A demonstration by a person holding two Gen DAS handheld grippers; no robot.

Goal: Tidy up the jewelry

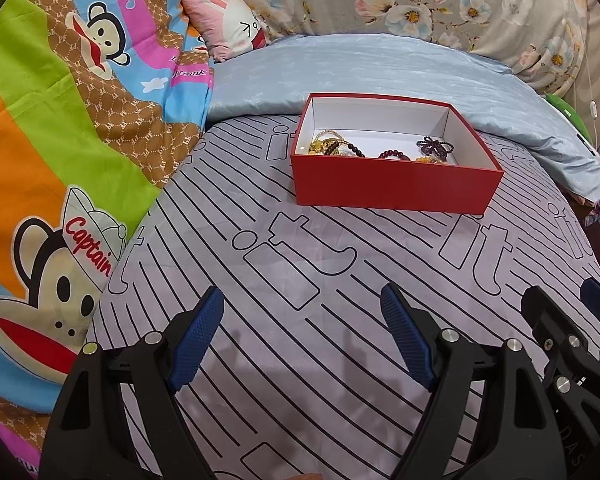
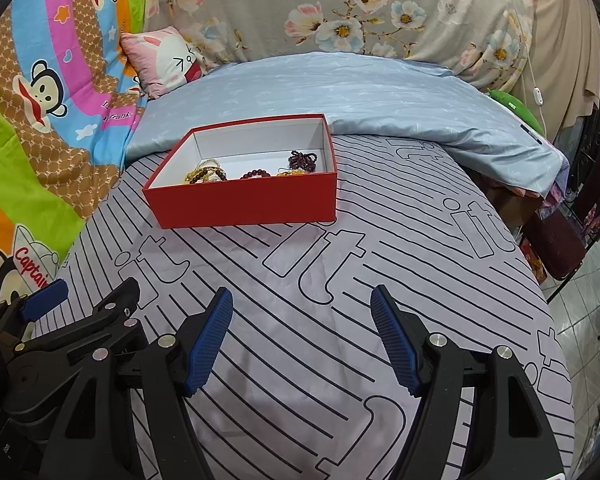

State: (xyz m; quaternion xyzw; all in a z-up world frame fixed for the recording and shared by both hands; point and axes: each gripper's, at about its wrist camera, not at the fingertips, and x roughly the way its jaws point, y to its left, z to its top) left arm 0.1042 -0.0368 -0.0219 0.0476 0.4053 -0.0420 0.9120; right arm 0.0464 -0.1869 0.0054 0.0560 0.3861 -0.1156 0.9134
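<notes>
While both grippers gape empty, red box [image 1: 392, 184] holds bracelets [image 1: 340, 148]; blue pillow [image 1: 380, 68] behind.

Your red box [image 1: 396, 184], white inside, holds gold beads [image 1: 324, 142] and dark purple beads [image 1: 434, 146]. It sits on your lilac sheet [image 1: 300, 280] with black stripes. Blue pads front your black gripper fingers [image 1: 198, 344].

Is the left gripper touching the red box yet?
Apart. The left wrist view shows the left gripper open, a wide stretch of striped bedsheet lying between its fingers and the red box.
</notes>
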